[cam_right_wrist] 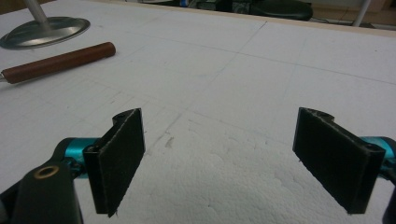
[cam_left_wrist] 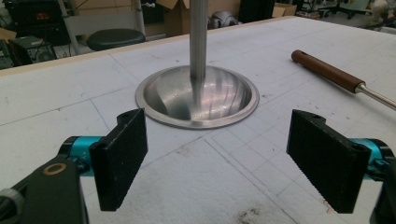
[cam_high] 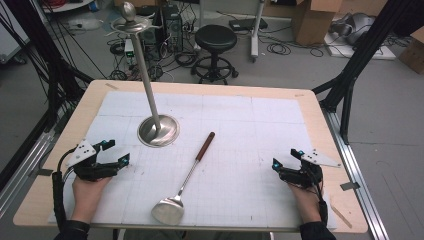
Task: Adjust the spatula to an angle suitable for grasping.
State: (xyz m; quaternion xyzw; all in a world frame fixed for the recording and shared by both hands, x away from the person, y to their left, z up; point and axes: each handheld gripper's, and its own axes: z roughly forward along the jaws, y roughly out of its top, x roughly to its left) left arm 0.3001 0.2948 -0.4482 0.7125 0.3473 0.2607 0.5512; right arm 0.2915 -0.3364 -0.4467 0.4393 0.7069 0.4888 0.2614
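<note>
The spatula [cam_high: 185, 175] lies mid-table between both grippers, long axis diagonal: blade near the table's front edge, wooden handle [cam_high: 205, 145] pointing toward the metal stand [cam_high: 158, 130]. Left gripper [cam_high: 116, 152] and right gripper [cam_high: 285, 159] rest wide open, empty, roughly equidistant.

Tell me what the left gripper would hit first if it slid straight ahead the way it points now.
Most likely the round base of the metal stand: in the left gripper view it sits dead ahead of the left gripper, whose jaws stand open, with bare white mat before it.
</note>
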